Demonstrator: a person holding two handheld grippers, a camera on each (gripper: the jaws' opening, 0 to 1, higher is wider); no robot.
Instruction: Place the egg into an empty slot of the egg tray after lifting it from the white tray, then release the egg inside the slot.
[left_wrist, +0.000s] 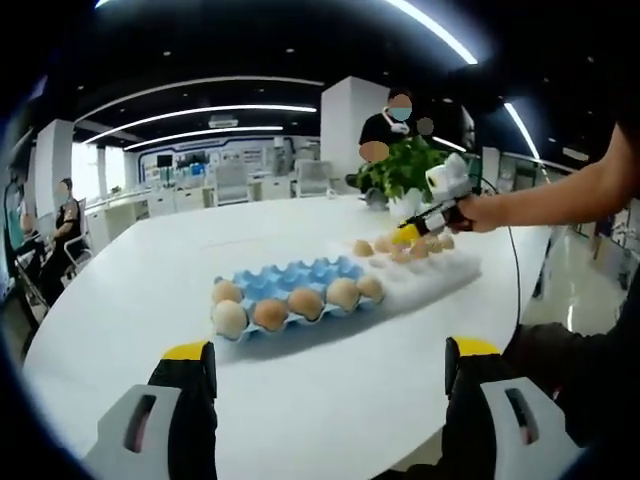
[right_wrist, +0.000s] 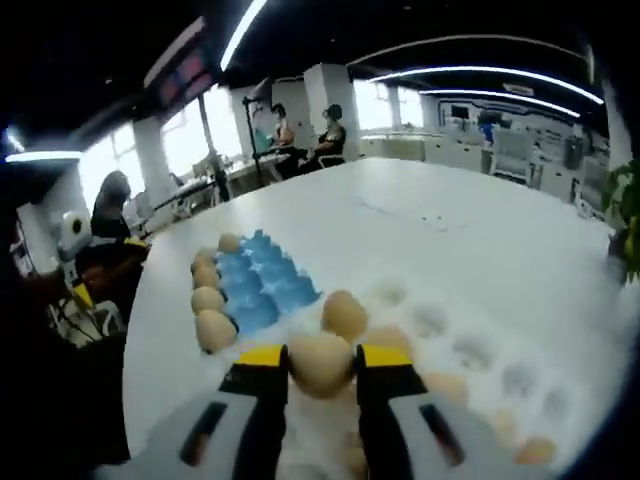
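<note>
My right gripper (right_wrist: 320, 366) pinches an egg (right_wrist: 320, 364) over the white tray (right_wrist: 480, 370); lift straight, then carry gently to the blue egg tray (right_wrist: 262, 280); left gripper (left_wrist: 330, 365) spread.

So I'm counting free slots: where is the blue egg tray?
Left gripper view: the blue tray sits mid-table, left of and touching the white tray.

left gripper view: far, facing blue egg tray (left_wrist: 300, 290) | right gripper view: close above white tray (right_wrist: 470, 360) | shared: both trays

Blue egg tray (left_wrist: 300, 285), tan eggs (left_wrist: 306, 303), white tray (left_wrist: 440, 272) (yellow-tipped tool (right_wrist: 320, 357))
</note>
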